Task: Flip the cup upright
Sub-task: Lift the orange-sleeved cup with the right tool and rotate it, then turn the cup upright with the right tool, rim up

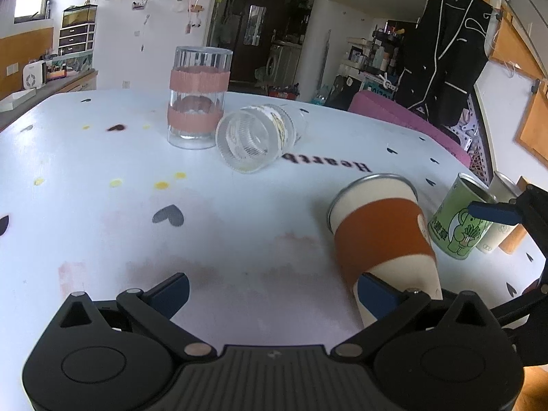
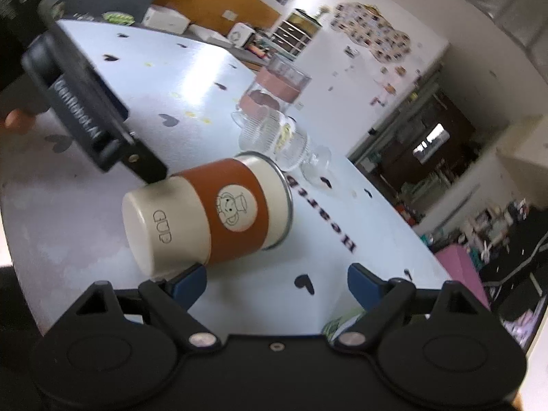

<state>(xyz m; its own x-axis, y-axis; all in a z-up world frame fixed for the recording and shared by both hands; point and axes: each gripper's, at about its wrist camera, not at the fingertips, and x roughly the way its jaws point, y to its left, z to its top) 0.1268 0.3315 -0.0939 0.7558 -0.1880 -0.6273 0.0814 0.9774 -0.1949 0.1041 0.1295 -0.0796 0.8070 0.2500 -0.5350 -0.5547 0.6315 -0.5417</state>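
The left hand-held gripper (image 1: pixel 274 294) is seen at the bottom of its own view with its jaws spread wide and nothing held; its right pad (image 1: pixel 376 296) lies against the base end of the cup, apparently to steady or nudge it. The right hand-held gripper (image 2: pixel 275 284) is likewise wide apart at the bottom of its view, one blue pad (image 2: pixel 190 282) tucked just under the cup's closed end, likely so that a grasp can be taken there.

The white tabletop (image 1: pixel 102 188), printed with dark hearts, fills the middle of both frames. A tall clear tumbler (image 1: pixel 198 97) with pink bands is stood upright at upper centre of the left view. The orange-banded cup (image 2: pixel 212 215), the one judged to need righting, is laid on its side at centre of the right view, mouth turned toward the far edge. A ribbed glass (image 1: pixel 253 140) is also laid on its side, touching or just beside the tumbler. A green printed can (image 1: pixel 457 226) is stood at the right edge of the left view, with a pale cup behind it, close to the right tool's blue finger.
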